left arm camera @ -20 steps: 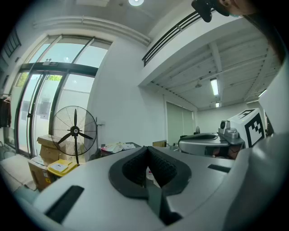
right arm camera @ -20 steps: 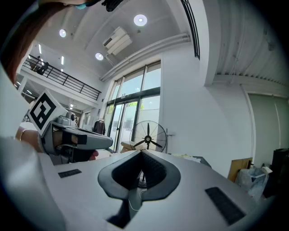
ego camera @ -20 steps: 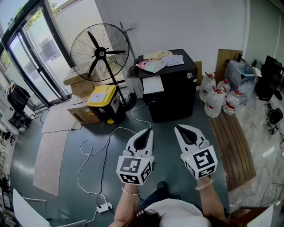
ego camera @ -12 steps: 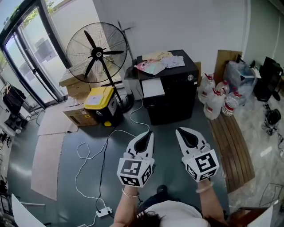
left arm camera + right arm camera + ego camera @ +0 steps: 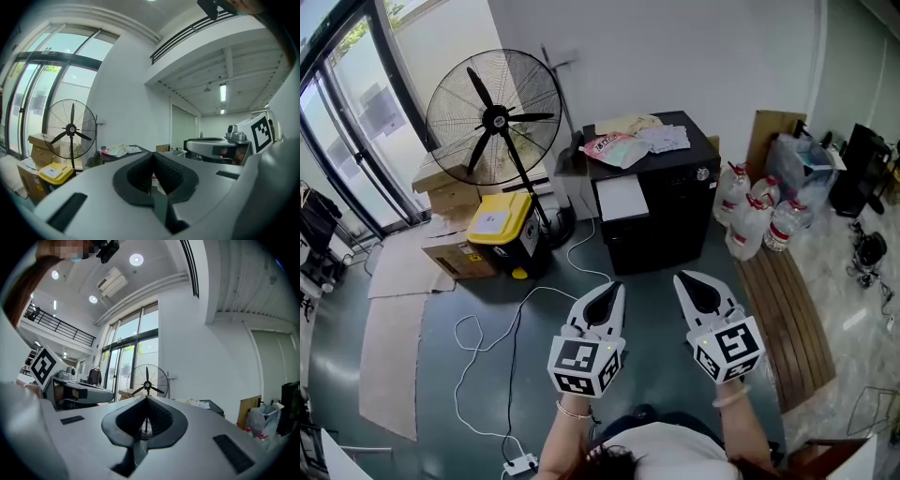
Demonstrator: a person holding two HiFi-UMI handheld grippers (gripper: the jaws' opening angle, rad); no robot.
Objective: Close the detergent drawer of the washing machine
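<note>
Since the earlier frames the room has been shifted leftward in the head view: the fan (image 5: pixel 492 117) and the yellow-lidded box (image 5: pixel 497 225) are now seen nearer the left edge. The power strip (image 5: pixel 520 461) has dropped towards the bottom edge. The two grippers are found at much the same place in the picture.

At the far left, glass doors (image 5: pixel 337 122) are seen, with flattened cardboard (image 5: pixel 389 347) laid on the dark floor below them. The fan is stood on its pole just behind the yellow-lidded box, and a white cable (image 5: pixel 502 337) is looped across the floor from there down to the power strip.

The left gripper (image 5: pixel 614 286) is held level, pointed towards the machine. Its jaws are pressed fully together and nothing is held between them.

Ahead of both grippers and well apart from them, the black washing machine (image 5: pixel 675 216) is stood against the white wall. Cloths and bags (image 5: pixel 628 141) are piled on its top. A white panel at the upper left of its front, taken to be the detergent drawer (image 5: pixel 622 197), appears to be standing out from the front. It is touched by neither gripper.

The right gripper (image 5: pixel 684 278) is held level just beside the left one. Its jaws are likewise closed tight and empty, with the fan seen beyond their tips in the right gripper view.

To the right of the machine, large water bottles (image 5: pixel 755 211) are grouped on the floor. A slatted wooden board (image 5: pixel 787 309) is laid near them.
</note>
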